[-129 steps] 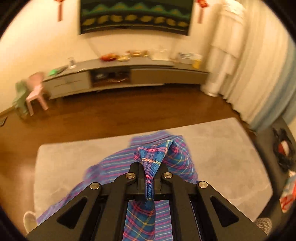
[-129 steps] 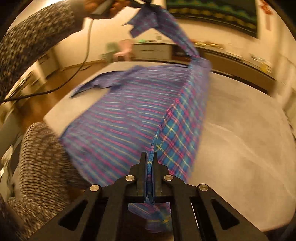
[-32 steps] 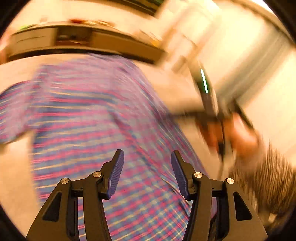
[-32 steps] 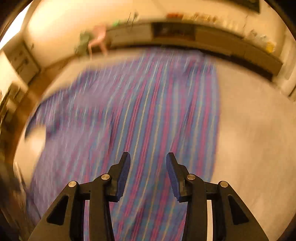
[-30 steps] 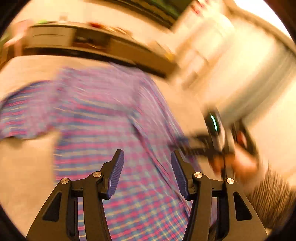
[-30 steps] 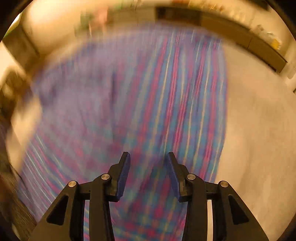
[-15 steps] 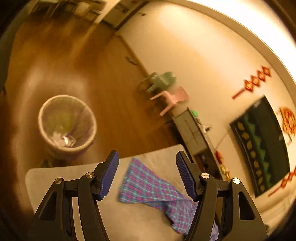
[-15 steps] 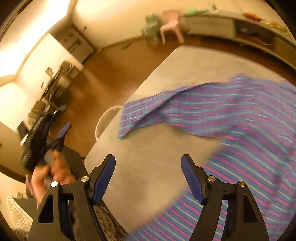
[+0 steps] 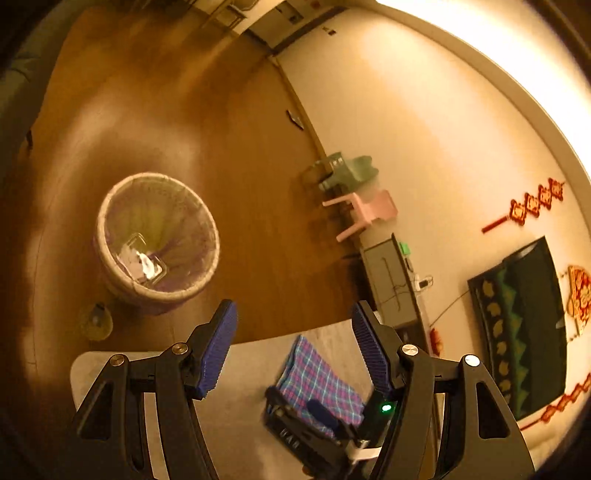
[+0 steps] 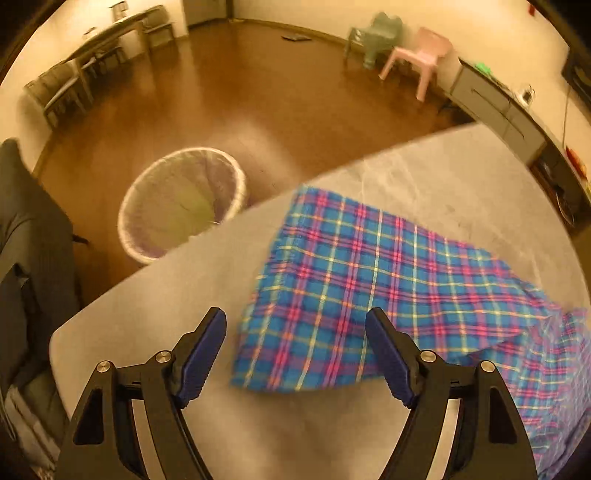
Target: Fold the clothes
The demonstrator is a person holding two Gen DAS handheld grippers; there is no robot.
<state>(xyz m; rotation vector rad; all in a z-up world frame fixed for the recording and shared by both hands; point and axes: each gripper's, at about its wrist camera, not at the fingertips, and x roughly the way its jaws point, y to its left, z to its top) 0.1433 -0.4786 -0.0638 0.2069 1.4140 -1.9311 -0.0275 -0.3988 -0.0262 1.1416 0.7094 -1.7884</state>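
On the grey table [image 10: 177,295] a blue, pink and yellow plaid shirt [image 10: 369,280] lies spread, one sleeve end reaching toward the table's near-left corner and the rest of the cloth running off to the right of the right wrist view. Above that sleeve the right gripper [image 10: 295,354] hangs pointing steeply down with its jaws apart; they have just been closing a little, and the cloth seen between them lies on the table, untouched by the blue pads [image 10: 203,354]. From the left wrist view, the left gripper [image 9: 295,350] also stands with its jaws wide apart and empty, having just opened further, and it looks across the table edge [image 9: 110,362] at the same sleeve tip [image 9: 317,380]. Just below that tip the body of the other gripper shows, with a small green light.

Beyond the table, on the brown wooden floor [image 10: 229,96], stands a round lined waste bin [image 10: 181,203] with some litter inside. Farther back, by the wall, a green stool [image 10: 380,29] sits beside a pink plastic chair [image 10: 421,55], and a low grey cabinet [image 10: 495,107] runs along the wall.
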